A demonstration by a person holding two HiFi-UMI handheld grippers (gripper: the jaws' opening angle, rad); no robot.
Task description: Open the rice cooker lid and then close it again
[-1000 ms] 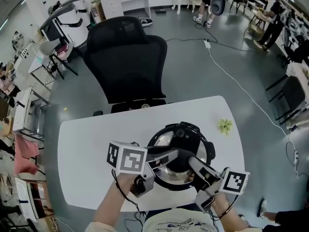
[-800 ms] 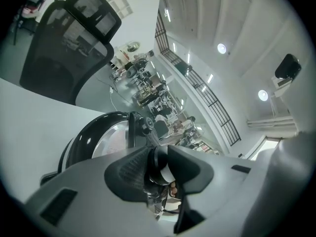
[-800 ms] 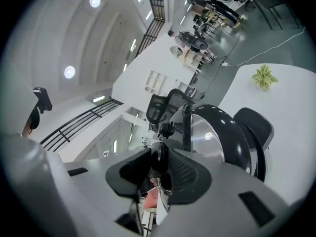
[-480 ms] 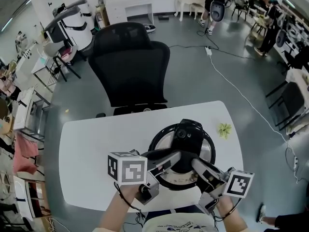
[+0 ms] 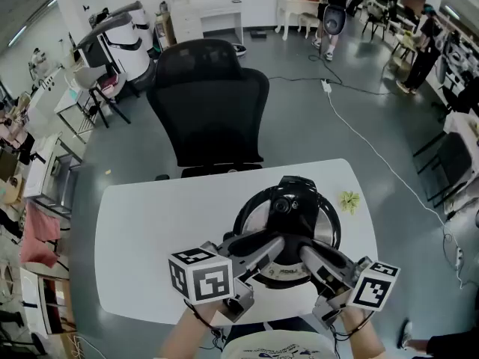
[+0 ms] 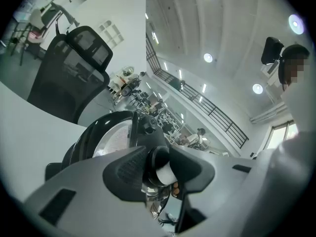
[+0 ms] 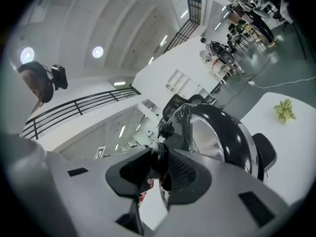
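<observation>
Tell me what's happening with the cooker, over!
Left gripper and right gripper on the handle, left jaws opening. Lid tilted up, partly open. Nothing in the way.

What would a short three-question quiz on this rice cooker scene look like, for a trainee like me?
1. True or false: the lid of the rice cooker lies flat and shut.
2. What lies on the white table to the cooker's right? A. a small green leafy thing B. a red cup C. a blue plate
3. What do the left gripper and the right gripper each have between their jaws?

Key
1. False: it is tilted up, shiny underside showing.
2. A
3. The black handle; the left gripper's jaws are opening with it between them.
</observation>
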